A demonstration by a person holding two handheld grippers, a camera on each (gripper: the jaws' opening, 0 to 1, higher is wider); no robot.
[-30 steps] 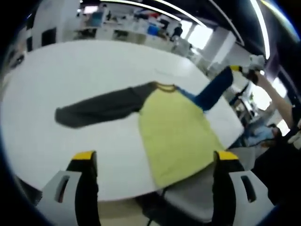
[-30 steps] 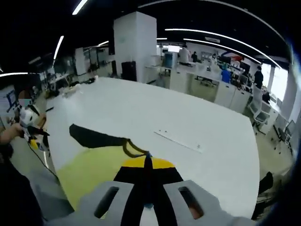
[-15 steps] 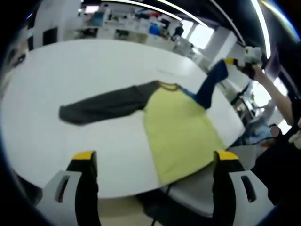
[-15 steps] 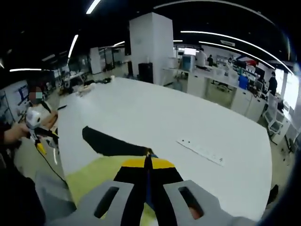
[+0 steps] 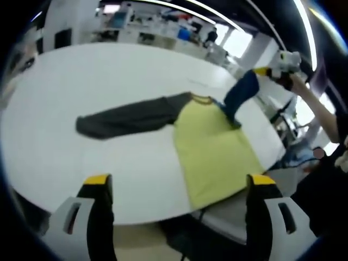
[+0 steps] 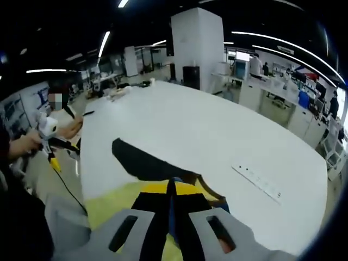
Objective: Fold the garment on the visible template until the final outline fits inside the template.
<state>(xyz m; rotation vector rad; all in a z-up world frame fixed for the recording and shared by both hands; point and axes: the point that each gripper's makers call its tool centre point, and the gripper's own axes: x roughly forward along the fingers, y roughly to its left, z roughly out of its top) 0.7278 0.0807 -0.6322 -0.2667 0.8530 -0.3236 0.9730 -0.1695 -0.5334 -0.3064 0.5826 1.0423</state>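
The right claw pinches the blue sleeve, lifted at two o'clock in the left gripper view. The left claw gapes wide, holding nothing (off the counter's edge). The shirt lies flat on the white counter, grey sleeve stretched toward nine o'clock.

Large open-plan lab or office hall was indicated. Long ceiling light strips were seen overhead; white square column stood behind wide white table. Rows of workbenches with monitors and equipment were ranged beyond, people standing among them. Bright windows were noted far off.
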